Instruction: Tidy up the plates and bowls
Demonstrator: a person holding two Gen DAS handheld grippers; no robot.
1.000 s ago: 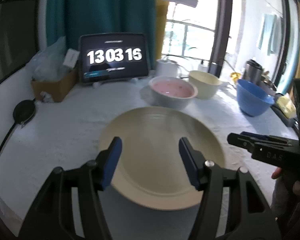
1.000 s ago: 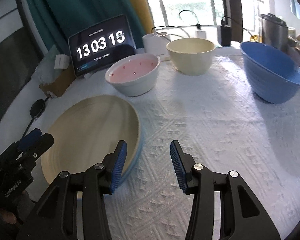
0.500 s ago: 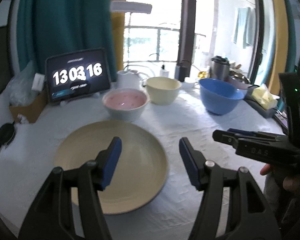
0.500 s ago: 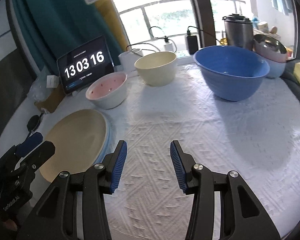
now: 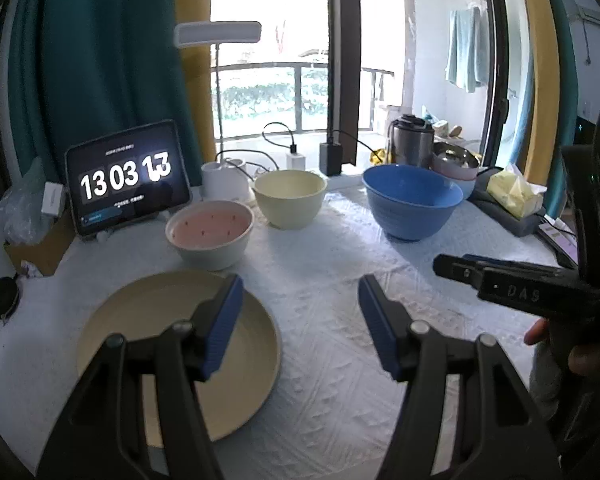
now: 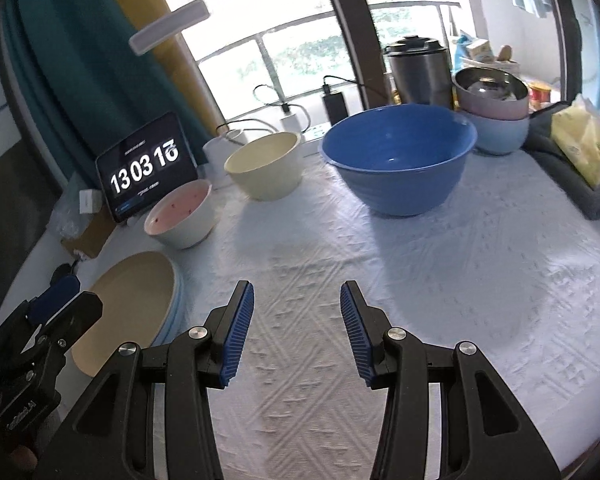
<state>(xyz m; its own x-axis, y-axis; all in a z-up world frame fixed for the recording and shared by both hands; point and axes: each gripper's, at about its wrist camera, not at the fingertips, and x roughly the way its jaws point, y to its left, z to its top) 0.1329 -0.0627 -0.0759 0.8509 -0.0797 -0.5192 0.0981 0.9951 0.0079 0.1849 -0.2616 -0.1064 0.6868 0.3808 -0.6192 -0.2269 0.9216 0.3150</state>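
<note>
Bowls stand three in a row beyond my tongs: pink bowl (image 5: pixel 210 236), cream bowl (image 5: pixel 290 204), blue bowl (image 6: pixel 398 158). One cream plate (image 5: pixel 168 344) lies under my left tongs (image 5: pixel 300 324), partly behind the left finger. Right tongs (image 6: pixel 296 334) hover over bare counter (image 6: pixel 440 280). Both pairs gape wide, holding nothing. A clock tablet (image 5: pixel 126 178) and stacked bowls (image 6: pixel 494 114) sit farther back.

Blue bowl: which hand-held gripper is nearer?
Right. The right hand-held gripper points over bare cloth toward the blue bowl; the left hand-held gripper sits farther off, beside the cream plate.
</note>
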